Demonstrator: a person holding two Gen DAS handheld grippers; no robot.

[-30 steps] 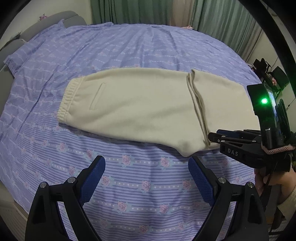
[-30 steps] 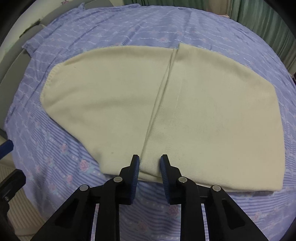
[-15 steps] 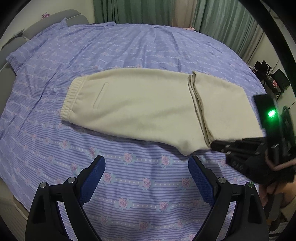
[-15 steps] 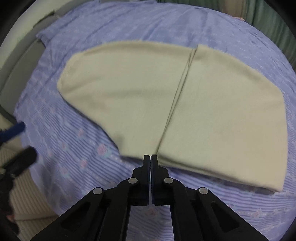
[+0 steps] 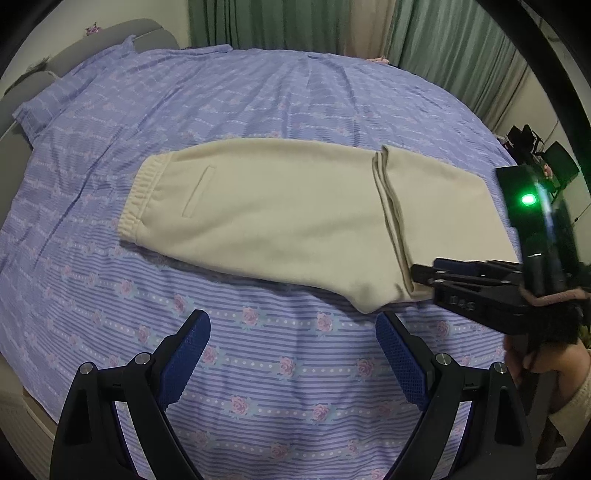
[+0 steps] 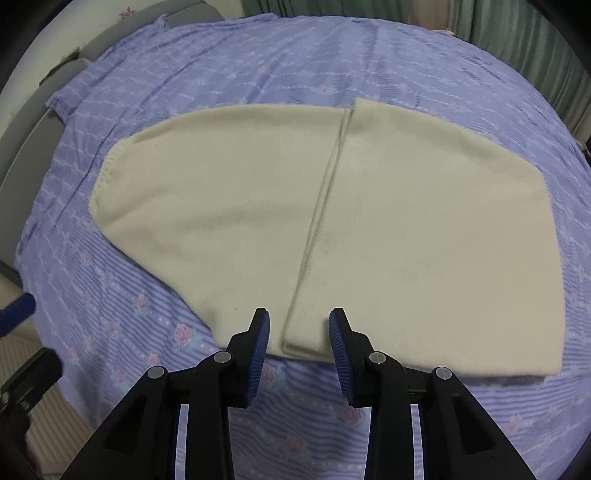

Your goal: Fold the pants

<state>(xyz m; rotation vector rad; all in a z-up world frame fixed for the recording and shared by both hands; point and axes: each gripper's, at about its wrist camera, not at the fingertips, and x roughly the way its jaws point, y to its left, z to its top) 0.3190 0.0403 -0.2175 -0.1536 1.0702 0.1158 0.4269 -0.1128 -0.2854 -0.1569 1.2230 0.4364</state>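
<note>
Nearest in the left wrist view, left gripper (image 5: 293,341) hanging over bare bedsheet (image 5: 258,369) just short of the pants' near edge, blue pads (image 5: 186,354) spread wide, nothing between them. In the right wrist view, right gripper (image 6: 299,328) poised at the near edge of the cream pants (image 6: 332,221), jaws just opened from closed to a narrow gap; folded hem edge lying in that gap below the pads (image 6: 258,343), not pinched. Seen from the left wrist camera, right gripper (image 5: 424,271) tip at the near right corner of the pants (image 5: 277,218), green light glowing on its body, a hand (image 5: 546,354) gripping its handle at the right edge. Beyond the grippers, pants flat on the lilac rose-striped sheet, leg part doubled back over the body, its edge running as a seam line across the cloth; elastic waistband (image 5: 138,199) and a welt pocket at the left end. Past the pants, more sheet, a grey headboard (image 5: 110,37) far left, green curtains (image 5: 266,22) at the back
</note>
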